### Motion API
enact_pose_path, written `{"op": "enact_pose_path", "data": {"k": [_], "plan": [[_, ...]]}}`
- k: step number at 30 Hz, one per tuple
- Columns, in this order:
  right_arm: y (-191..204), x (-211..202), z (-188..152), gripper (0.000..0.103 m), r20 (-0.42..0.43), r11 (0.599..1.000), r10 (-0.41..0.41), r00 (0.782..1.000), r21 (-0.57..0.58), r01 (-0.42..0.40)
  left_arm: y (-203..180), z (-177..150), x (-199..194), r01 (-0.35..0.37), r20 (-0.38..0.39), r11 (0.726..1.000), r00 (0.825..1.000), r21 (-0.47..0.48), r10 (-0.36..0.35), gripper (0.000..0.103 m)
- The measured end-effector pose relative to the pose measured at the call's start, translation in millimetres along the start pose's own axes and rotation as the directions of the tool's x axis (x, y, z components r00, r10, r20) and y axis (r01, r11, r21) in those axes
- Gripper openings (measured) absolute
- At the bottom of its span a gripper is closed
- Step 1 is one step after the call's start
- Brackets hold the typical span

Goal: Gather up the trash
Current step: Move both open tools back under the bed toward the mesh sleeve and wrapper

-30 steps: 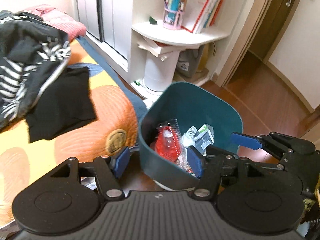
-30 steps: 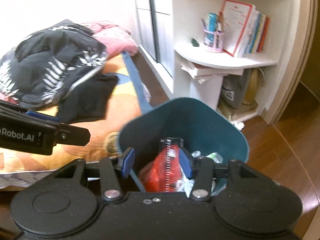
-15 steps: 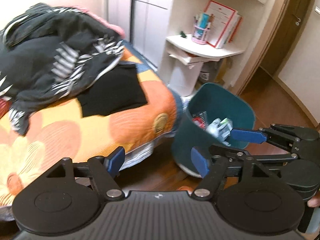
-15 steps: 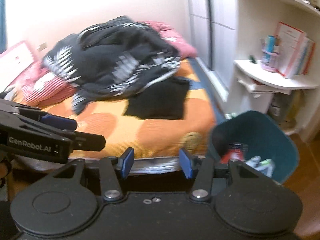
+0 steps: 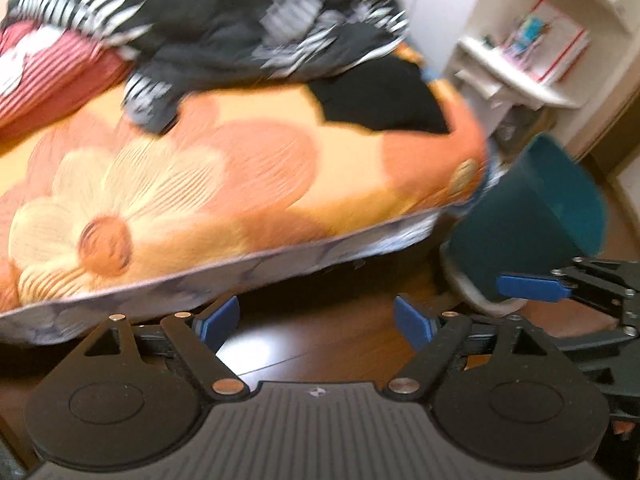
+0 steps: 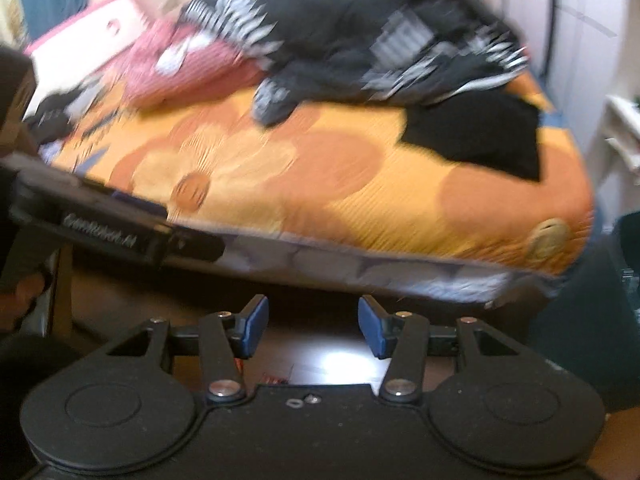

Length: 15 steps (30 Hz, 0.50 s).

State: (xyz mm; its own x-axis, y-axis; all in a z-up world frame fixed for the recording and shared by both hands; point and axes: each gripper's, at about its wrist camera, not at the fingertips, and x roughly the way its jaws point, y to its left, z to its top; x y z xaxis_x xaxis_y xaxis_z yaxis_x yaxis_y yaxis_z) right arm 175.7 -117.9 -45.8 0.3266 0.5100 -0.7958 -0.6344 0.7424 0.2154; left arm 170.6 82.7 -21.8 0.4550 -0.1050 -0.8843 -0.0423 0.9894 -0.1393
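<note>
With your left tool [image 5: 316, 322] just spread wider and right tool [image 6: 310, 326] spread, both empty over dark floor [image 5: 320, 344] beside the bed [image 5: 240, 168], teal trash bin [image 5: 532, 220] at right, steady the blurred view, then seek the next scrap, perhaps the red bit [image 6: 274, 380].

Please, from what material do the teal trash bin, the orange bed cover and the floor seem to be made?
Teal trash bin: probably moulded plastic, with smooth, even walls and a dull sheen. Orange bed cover: fabric, apparently quilted, with fine stitched ridges and a printed flower pattern. Floor: looks like dark wood or laminate with a glossy finish, since it reflects a bright light patch and shows a plank seam.
</note>
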Motion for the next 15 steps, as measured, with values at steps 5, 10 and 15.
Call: {"op": "enact_pose_path", "data": {"k": [5, 10, 15], "plan": [[19.9, 65.1, -11.4, 0.05, -0.114, 0.999, 0.041, 0.993, -0.029, -0.045, 58.2, -24.6, 57.4, -0.078, -0.116, 0.996, 0.99, -0.032, 0.074, 0.085], [38.1, 128.3, -32.0, 0.05, -0.218, 0.994, 0.068, 0.974, -0.065, -0.084, 106.5, -50.9, 117.4, -0.155, -0.234, 0.984, 0.963, -0.086, 0.131, 0.085], [55.0, 186.4, -55.7, 0.05, -0.32, 0.988, 0.105, 0.942, -0.076, -0.136, 145.1, -71.2, 173.8, -0.184, -0.361, 0.971, 0.925, -0.153, 0.119, 0.085]]}}
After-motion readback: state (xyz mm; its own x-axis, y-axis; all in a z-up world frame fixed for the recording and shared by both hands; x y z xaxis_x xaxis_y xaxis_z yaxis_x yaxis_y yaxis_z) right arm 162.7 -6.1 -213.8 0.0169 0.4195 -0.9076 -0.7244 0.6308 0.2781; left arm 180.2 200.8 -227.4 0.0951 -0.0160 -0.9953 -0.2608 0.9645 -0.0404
